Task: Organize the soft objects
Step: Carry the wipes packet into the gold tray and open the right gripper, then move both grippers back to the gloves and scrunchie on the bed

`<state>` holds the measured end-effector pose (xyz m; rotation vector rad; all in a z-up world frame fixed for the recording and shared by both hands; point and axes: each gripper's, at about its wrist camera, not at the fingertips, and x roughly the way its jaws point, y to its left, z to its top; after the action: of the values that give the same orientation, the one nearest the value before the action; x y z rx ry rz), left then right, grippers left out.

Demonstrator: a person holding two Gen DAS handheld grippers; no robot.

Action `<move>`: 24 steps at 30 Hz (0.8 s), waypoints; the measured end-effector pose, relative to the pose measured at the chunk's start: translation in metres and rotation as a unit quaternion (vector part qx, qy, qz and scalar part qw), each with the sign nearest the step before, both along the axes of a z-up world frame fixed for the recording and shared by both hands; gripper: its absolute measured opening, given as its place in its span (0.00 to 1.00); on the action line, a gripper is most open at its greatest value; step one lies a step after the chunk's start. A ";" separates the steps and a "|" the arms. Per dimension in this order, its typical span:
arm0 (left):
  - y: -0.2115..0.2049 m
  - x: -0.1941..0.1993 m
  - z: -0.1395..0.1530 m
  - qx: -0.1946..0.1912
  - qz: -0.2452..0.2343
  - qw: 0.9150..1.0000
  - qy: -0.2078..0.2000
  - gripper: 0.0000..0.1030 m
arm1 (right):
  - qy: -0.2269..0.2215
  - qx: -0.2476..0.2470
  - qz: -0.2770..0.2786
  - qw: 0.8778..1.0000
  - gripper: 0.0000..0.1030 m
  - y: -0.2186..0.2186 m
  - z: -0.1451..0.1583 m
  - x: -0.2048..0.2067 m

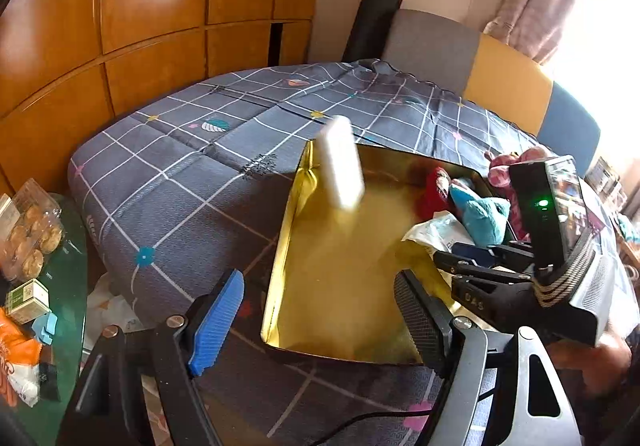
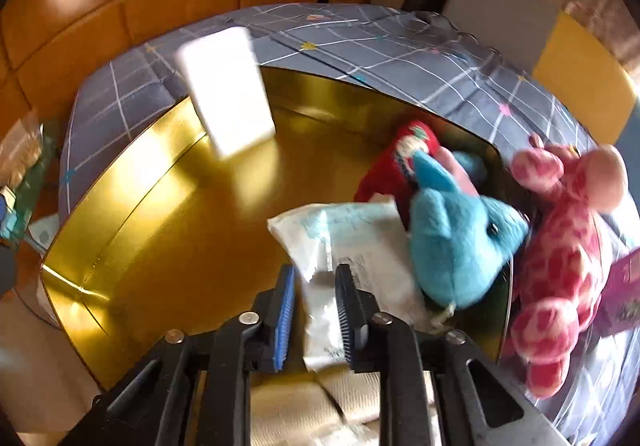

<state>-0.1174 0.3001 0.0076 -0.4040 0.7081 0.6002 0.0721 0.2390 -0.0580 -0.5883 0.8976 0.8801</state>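
Note:
A gold tin box (image 1: 280,254) (image 2: 132,182) lies open on a grey checked bedspread (image 1: 180,182). A white soft block (image 1: 340,166) (image 2: 226,90) is blurred in mid-air above the box's far left corner. My left gripper (image 1: 320,310) is open and empty over the box's near edge. My right gripper (image 2: 316,310) is shut on a white tissue pack (image 2: 340,238) over the box; it also shows in the left wrist view (image 1: 436,230). A blue plush (image 2: 460,238) (image 1: 480,216) and a red plush (image 2: 400,158) lie in the box's right end. A pink spotted plush (image 2: 560,254) lies outside it.
A wooden wardrobe (image 1: 140,6) stands behind the bed. A side table at left holds a box of pastries (image 1: 32,234), a small carton (image 1: 28,300) and an orange packet (image 1: 16,358). A grey, yellow and blue headboard (image 1: 508,82) is on the right.

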 end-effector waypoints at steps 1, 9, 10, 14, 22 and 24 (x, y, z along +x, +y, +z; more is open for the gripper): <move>-0.001 0.001 0.000 0.001 -0.002 1.000 0.001 0.76 | 0.012 0.008 -0.003 1.000 0.27 -0.003 0.001 0.001; -0.008 0.006 -0.001 0.004 -0.012 1.000 0.005 0.76 | 0.030 0.071 -0.016 0.997 0.38 -0.034 0.026 -0.004; -0.009 0.006 -0.001 0.005 -0.013 1.000 0.005 0.76 | 0.031 0.076 -0.019 0.996 0.38 -0.037 0.028 -0.005; -0.014 0.008 0.000 0.007 -0.017 1.000 0.005 0.76 | 0.020 0.091 -0.035 0.995 0.38 -0.052 0.040 -0.009; -0.028 0.009 0.005 0.018 -0.029 0.999 0.003 0.76 | -0.014 0.108 -0.054 0.993 0.38 -0.082 0.057 -0.023; -0.031 0.010 0.007 0.020 -0.034 0.999 0.002 0.76 | -0.020 0.109 -0.057 0.992 0.38 -0.089 0.059 -0.026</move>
<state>-0.1075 0.2692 0.0144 -0.3409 0.7103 0.5507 0.0459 0.1501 0.0008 -0.3607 0.7785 0.8466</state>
